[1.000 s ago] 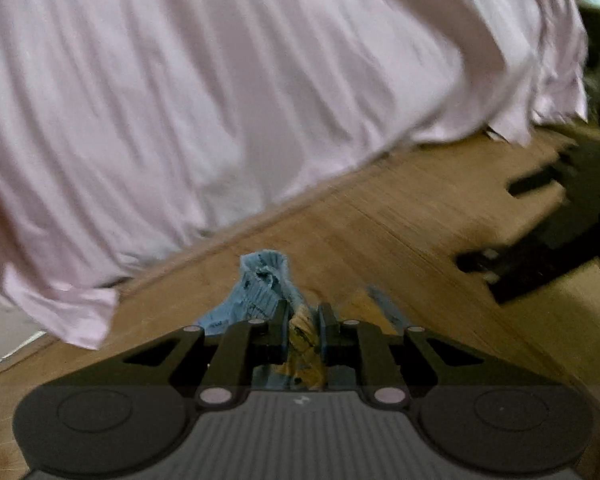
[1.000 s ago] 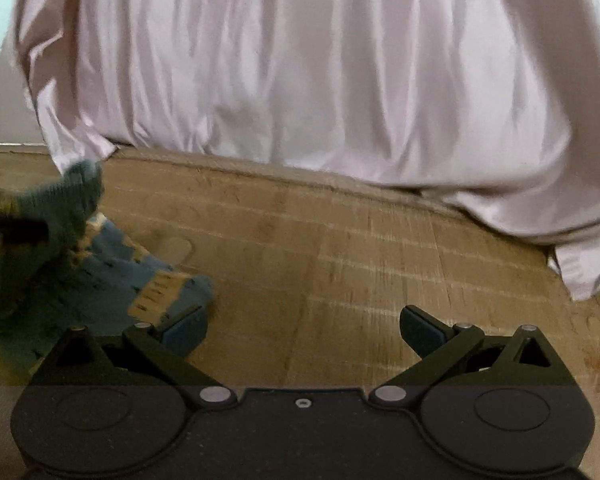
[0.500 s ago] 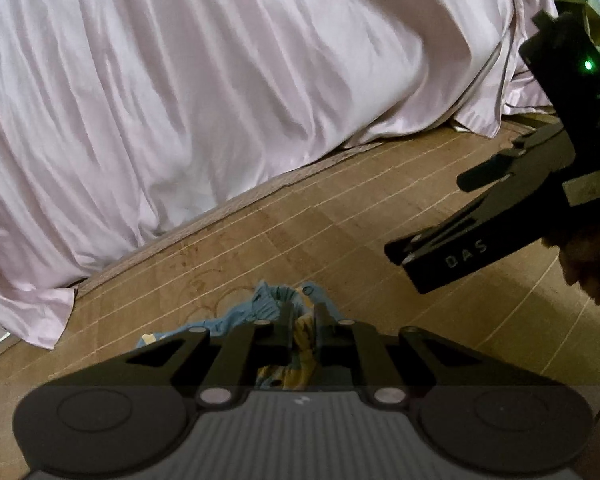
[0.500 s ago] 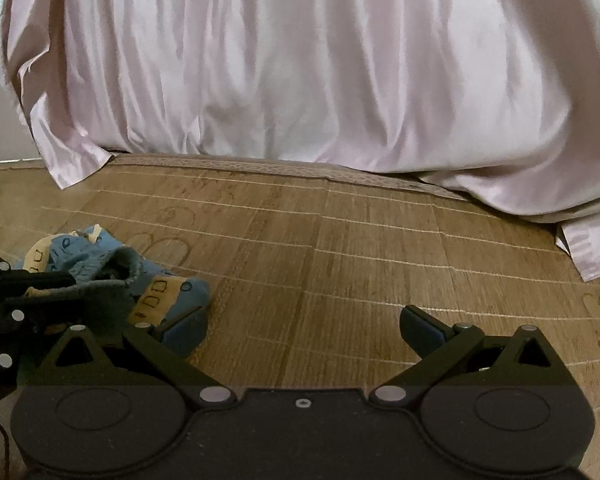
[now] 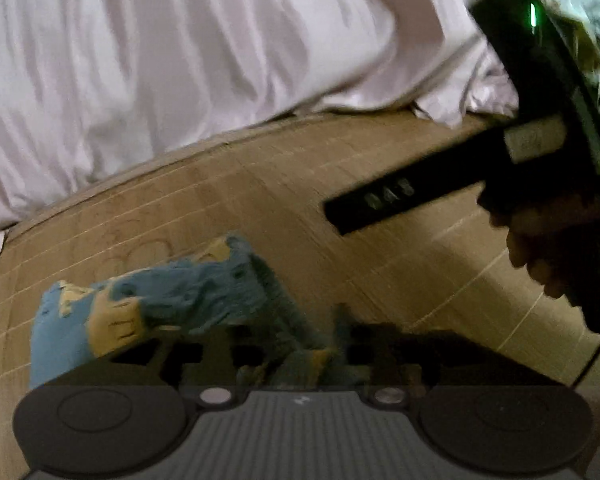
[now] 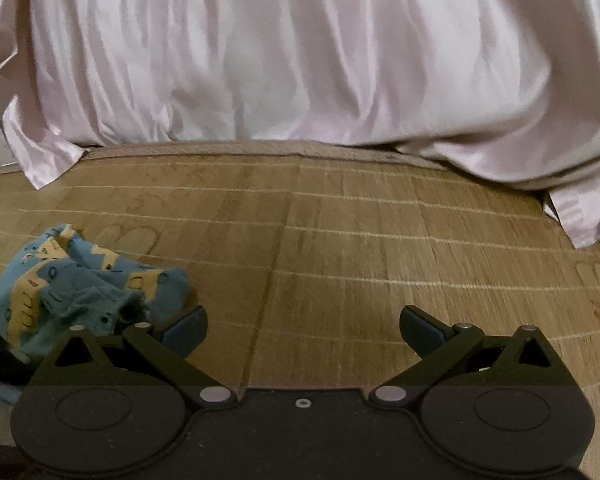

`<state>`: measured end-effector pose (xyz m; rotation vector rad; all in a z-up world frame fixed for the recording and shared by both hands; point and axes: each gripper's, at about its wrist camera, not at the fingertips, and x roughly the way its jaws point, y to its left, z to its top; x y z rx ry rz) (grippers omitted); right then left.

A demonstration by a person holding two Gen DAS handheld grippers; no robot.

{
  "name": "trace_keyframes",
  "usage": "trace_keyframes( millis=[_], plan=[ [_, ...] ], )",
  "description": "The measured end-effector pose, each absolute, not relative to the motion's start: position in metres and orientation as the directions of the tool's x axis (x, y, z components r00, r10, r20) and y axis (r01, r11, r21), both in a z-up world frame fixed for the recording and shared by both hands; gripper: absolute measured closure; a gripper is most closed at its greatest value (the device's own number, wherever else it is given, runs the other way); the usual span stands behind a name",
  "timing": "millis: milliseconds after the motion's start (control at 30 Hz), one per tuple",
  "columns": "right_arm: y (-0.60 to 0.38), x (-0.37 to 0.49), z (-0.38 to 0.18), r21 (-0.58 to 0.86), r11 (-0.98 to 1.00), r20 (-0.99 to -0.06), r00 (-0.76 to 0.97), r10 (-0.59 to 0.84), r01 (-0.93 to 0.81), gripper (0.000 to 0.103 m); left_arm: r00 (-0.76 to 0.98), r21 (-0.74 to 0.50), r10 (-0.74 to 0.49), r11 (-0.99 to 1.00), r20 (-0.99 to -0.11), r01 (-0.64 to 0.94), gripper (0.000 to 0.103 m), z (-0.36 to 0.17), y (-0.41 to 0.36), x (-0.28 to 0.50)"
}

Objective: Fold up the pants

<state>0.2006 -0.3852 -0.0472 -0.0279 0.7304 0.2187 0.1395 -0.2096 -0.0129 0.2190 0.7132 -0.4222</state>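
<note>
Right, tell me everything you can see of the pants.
The pants are small, of soft knit-looking fabric, blue with yellow patches that carry little dark outline drawings. They are not folded: they lie bunched and wrinkled on the woven mat, near the pale sheet's hanging edge but apart from it. In the blurred left wrist view, part of the cloth runs back between the left gripper's fingers, which look closed on it. The right gripper is open beside them, one finger close to the cloth.

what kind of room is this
Probably a bedroom: a woven bamboo mat like a bed mat, a rumpled pale pink sheet bunched behind it, and small blue patterned pants lying on the mat.
</note>
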Motion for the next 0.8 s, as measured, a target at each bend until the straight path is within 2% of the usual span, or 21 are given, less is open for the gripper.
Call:
trace_keyframes(
  millis=[133, 200, 400, 500, 633, 700, 800],
  plan=[
    [-0.384, 0.201, -0.05, 0.078, 0.974, -0.671, 0.711, 0.209, -0.213, 0.001, 0.706, -0.021, -0.329, 0.913, -0.627, 0.406, 0.025, 0.009, -0.169, 0.131],
    [-0.378, 0.2, -0.05, 0.089, 0.969, -0.672, 0.704, 0.229, -0.23, 0.001, 0.726, -0.043, -0.29, 0.94, -0.623, 0.338, 0.011, 0.016, -0.147, 0.131],
    [-0.349, 0.192, -0.057, 0.24, 0.918, -0.686, 0.615, 0.39, -0.315, 0.001, 0.742, -0.073, -0.041, 0.997, -0.67, -0.011, 0.008, 0.013, -0.08, 0.144],
    [-0.328, 0.188, -0.062, 0.249, 0.902, -0.708, 0.569, 0.417, -0.351, 0.001, 0.699, -0.106, 0.011, 0.987, -0.715, -0.124, 0.008, 0.004, -0.055, 0.147],
    [-0.31, 0.179, -0.07, 0.092, 0.93, -0.787, 0.547, 0.286, -0.355, 0.001, 0.615, -0.035, 0.045, 0.992, -0.787, -0.118, 0.008, -0.013, -0.048, 0.153],
    [-0.314, 0.174, -0.07, 0.07, 0.937, -0.8, 0.542, 0.257, -0.341, 0.001, 0.568, 0.025, 0.072, 0.996, -0.82, -0.09, 0.008, -0.024, -0.049, 0.154],
    [-0.323, 0.167, -0.07, 0.077, 0.941, -0.819, 0.517, 0.249, -0.331, 0.001, 0.548, 0.027, 0.061, 0.997, -0.834, -0.071, 0.006, -0.032, -0.048, 0.153]
  ],
)
